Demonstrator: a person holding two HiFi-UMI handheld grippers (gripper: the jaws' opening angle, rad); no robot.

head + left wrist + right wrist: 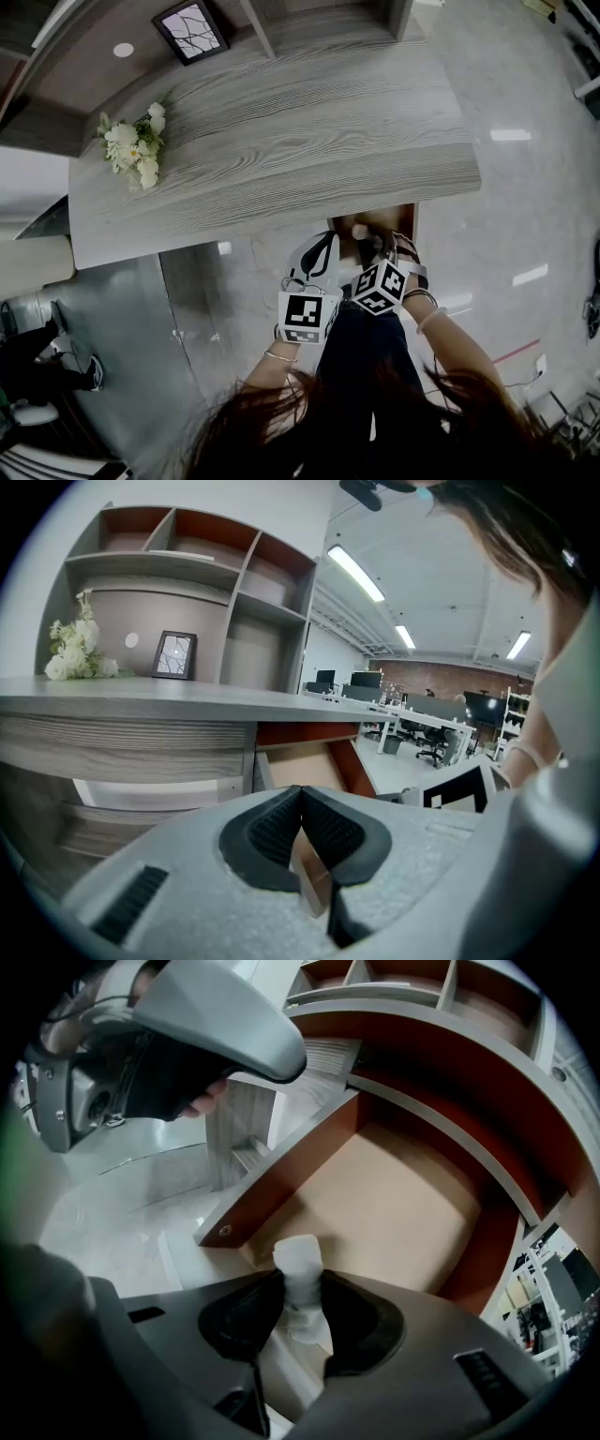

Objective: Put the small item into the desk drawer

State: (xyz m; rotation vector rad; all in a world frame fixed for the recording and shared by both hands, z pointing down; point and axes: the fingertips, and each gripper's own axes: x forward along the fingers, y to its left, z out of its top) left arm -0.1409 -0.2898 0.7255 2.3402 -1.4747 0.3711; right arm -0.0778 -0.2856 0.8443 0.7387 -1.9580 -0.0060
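Note:
The desk drawer (394,217) stands pulled out under the front edge of the grey wooden desk (281,141). Its pale bottom (394,1204) and red-brown side walls show bare in the right gripper view. My right gripper (300,1302) is shut on the small white item (298,1265), which sticks up between the pads above the drawer's near corner. In the head view the item (360,232) hangs over the drawer, in front of the right gripper (367,246). My left gripper (301,799) is shut with nothing between its pads and sits left of the drawer (305,761), beside the right gripper.
White flowers (134,150) and a framed picture (192,30) stand at the back left of the desk. Shelf compartments (206,564) rise behind the desktop. The left gripper (178,1044) looms at the upper left of the right gripper view. A glossy floor (525,187) surrounds the desk.

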